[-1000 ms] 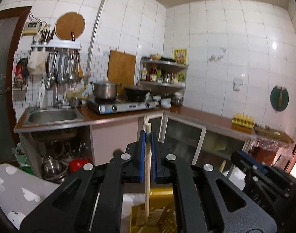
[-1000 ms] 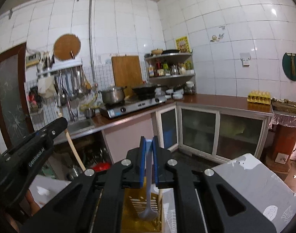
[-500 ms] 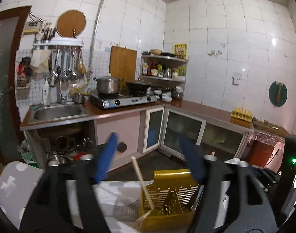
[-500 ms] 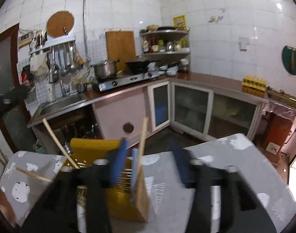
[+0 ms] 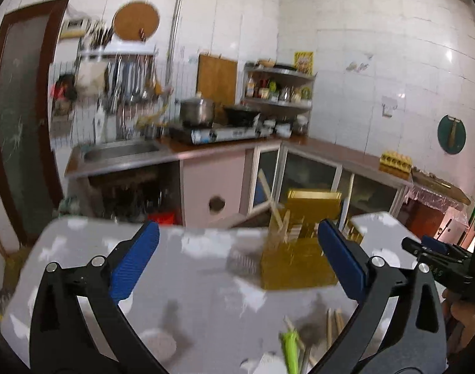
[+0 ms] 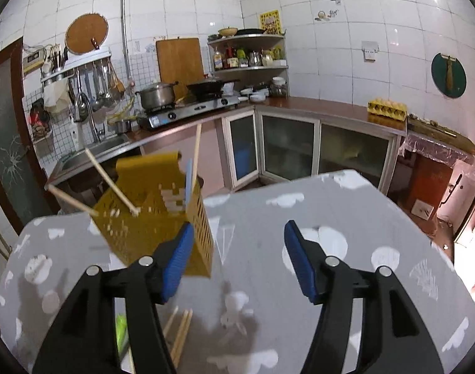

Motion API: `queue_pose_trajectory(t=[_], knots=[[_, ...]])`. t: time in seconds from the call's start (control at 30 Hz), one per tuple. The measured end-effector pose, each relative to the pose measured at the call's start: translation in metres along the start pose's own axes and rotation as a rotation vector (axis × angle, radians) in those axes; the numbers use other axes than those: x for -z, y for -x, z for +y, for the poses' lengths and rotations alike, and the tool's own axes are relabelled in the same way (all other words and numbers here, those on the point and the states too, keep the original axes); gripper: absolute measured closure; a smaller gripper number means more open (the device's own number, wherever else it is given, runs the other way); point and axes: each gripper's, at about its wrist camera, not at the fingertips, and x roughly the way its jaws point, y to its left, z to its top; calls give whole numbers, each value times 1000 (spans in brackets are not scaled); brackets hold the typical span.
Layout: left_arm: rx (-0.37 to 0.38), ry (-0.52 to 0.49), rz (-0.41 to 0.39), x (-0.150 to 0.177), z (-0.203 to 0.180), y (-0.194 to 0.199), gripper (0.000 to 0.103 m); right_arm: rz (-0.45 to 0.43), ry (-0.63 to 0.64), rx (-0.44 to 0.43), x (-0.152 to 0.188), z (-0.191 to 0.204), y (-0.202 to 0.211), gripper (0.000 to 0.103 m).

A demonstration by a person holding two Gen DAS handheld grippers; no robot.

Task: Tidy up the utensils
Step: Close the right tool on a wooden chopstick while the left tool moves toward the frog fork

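Hovering with jaws apart and empty, having just opened, the left claw (image 5: 237,255) and right claw (image 6: 237,258) face loose chopsticks (image 6: 181,330) lying lengthwise on the table (image 6: 362,218), nearer the left, before the yellow utensil holder (image 6: 162,227).

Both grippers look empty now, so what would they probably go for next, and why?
Probably lower the left gripper toward the loose chopsticks and green utensil lying on the table: both grippers have just opened, empty, and the yellow holder already holds several sticks.

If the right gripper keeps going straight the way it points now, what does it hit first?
Most likely the bare grey tablecloth, since the open right gripper tilts downward. The yellow utensil holder sits left of that line, though depth is uncertain.
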Motion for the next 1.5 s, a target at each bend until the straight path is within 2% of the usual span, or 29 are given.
queue_pose_trajectory(t=[0.2, 0.4, 0.57, 0.73, 0.87, 1.33, 1.37, 1.43, 1.5], knots=[[-31, 46, 102, 37, 10, -17, 5, 54, -1, -1, 34, 6, -13, 43], [-36, 22, 206, 79, 5, -43, 5, 121, 14, 0, 66, 15, -32, 43], [-49, -11, 258, 95, 3, -57, 5, 182, 15, 7, 78, 22, -49, 43], [-72, -18, 362, 110, 10, -78, 5, 255, 40, 11, 87, 35, -63, 43], [-95, -8, 378, 108, 17, -83, 5, 291, 52, 9, 92, 41, -70, 43], [-92, -10, 404, 113, 16, -86, 5, 334, 72, 55, 98, 52, -70, 44], [-94, -13, 402, 114, 15, -86, 5, 338, 72, 62, 98, 54, -71, 45], [-95, -20, 403, 115, 13, -86, 5, 371, 77, 56, 100, 59, -78, 53], [-97, -24, 408, 116, 11, -86, 5, 365, 92, 78, 99, 64, -81, 54]])
